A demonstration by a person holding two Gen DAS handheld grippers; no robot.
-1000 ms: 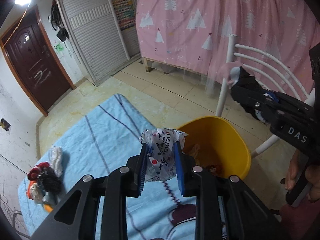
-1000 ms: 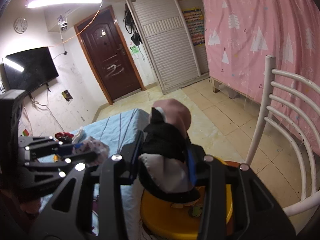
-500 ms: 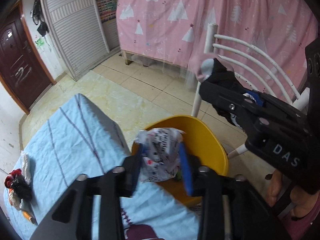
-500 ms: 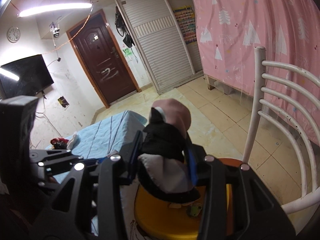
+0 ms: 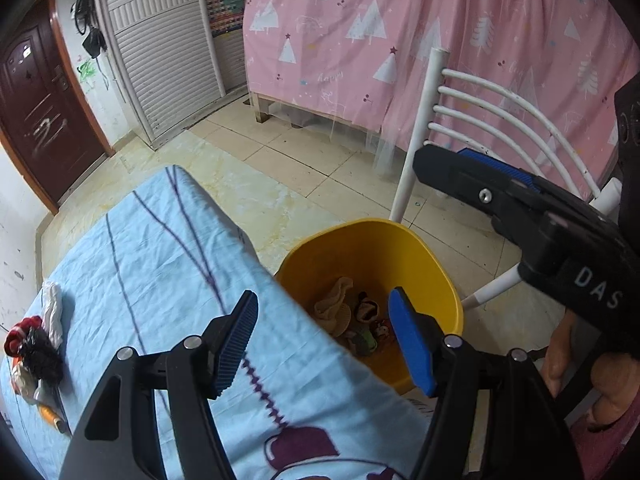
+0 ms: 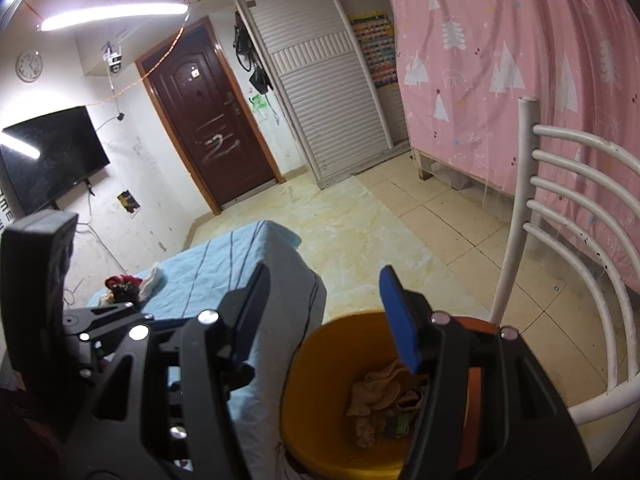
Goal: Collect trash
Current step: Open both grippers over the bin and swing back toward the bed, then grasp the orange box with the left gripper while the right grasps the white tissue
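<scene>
A yellow bin (image 5: 400, 248) stands on the floor beside the table; it also shows in the right wrist view (image 6: 320, 360). Crumpled trash (image 5: 348, 316) lies at its bottom (image 6: 380, 396). My left gripper (image 5: 324, 332) is open and empty, over the table edge and the bin's near rim. My right gripper (image 6: 326, 316) is open and empty above the bin; it appears in the left wrist view (image 5: 480, 184) at the right. More trash (image 5: 36, 352) lies in a pile on the far left of the table (image 6: 128, 284).
The table wears a light blue cloth (image 5: 160, 260). A white metal chair (image 5: 472, 128) stands right behind the bin (image 6: 560, 220). A pink curtain (image 5: 440, 40) hangs beyond it. Tiled floor (image 5: 300, 168) runs to a dark door (image 6: 212, 120).
Both grippers have opened. The printed wrapper left my left gripper and the black and pink item left my right gripper. The left gripper moved over the bin.
</scene>
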